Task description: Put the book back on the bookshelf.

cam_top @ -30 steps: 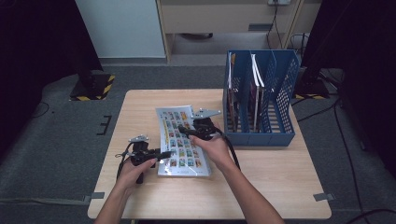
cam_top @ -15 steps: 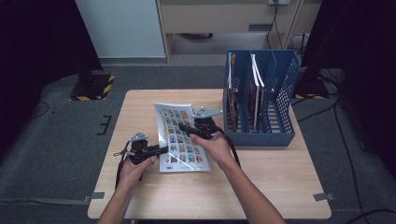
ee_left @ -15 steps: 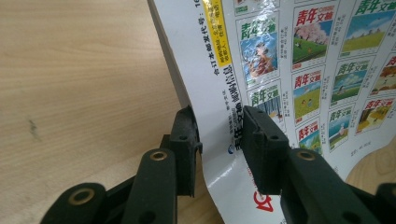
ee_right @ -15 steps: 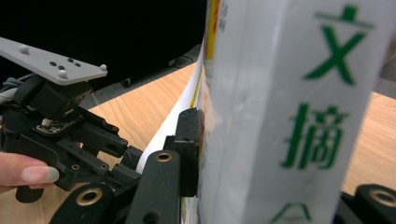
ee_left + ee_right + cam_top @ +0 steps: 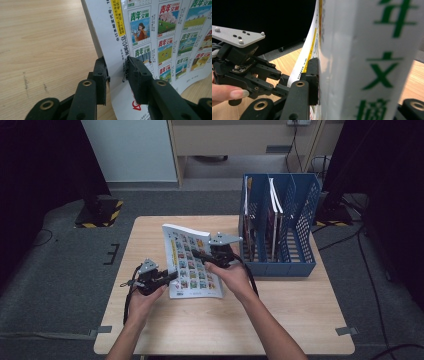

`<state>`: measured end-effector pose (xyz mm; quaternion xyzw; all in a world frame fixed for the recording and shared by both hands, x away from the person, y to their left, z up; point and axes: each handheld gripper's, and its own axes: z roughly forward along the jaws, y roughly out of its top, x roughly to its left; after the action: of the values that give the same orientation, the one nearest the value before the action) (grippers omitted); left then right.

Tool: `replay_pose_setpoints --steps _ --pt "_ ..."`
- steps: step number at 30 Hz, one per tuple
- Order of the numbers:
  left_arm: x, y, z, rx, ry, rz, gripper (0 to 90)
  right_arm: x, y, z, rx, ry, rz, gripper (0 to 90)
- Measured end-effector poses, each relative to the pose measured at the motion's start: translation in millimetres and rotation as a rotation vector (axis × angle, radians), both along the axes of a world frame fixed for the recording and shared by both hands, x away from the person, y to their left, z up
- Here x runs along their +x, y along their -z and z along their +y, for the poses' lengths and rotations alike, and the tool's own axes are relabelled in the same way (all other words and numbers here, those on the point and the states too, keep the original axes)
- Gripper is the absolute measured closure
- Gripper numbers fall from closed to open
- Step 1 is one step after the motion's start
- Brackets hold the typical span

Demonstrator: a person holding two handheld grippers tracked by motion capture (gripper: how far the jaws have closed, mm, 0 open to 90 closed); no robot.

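Observation:
A magazine (image 5: 192, 265) with a grid of small colour covers on its back is tilted up off the wooden table (image 5: 300, 320), far edge highest. My left gripper (image 5: 172, 276) holds its near left edge by the spine. The left gripper view shows the jaws, which have just been closing, pressed on the white margin (image 5: 116, 72) of the magazine (image 5: 160, 37). My right gripper (image 5: 197, 255) is shut on the magazine's right side. In the right gripper view one pad (image 5: 312, 80) lies flat against the magazine (image 5: 367, 62), with the left gripper (image 5: 283, 81) beyond.
A blue mesh file rack (image 5: 300, 220) stands at the table's far right, just right of the right hand, with several magazines upright in its slots. A cabinet and dark floor lie beyond the table's far edge.
The magazine lay almost flat before; its far edge has risen and it now stands tilted. The left gripper has closed on its near left edge and lifted a little.

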<state>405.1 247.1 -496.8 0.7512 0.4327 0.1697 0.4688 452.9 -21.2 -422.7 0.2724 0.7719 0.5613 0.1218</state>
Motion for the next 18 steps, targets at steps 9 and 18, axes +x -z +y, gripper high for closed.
replay_pose_setpoints --steps 9,18 --pt "-2.5 -6.3 1.3 0.05 -0.025 -0.071 69.3 -1.0 -5.6 0.5 0.018 -0.013 -0.014 72.7" --pt "-3.4 -7.4 0.8 0.053 -0.019 -0.08 69.4 -1.3 -10.0 1.2 0.026 -0.01 -0.007 71.3"
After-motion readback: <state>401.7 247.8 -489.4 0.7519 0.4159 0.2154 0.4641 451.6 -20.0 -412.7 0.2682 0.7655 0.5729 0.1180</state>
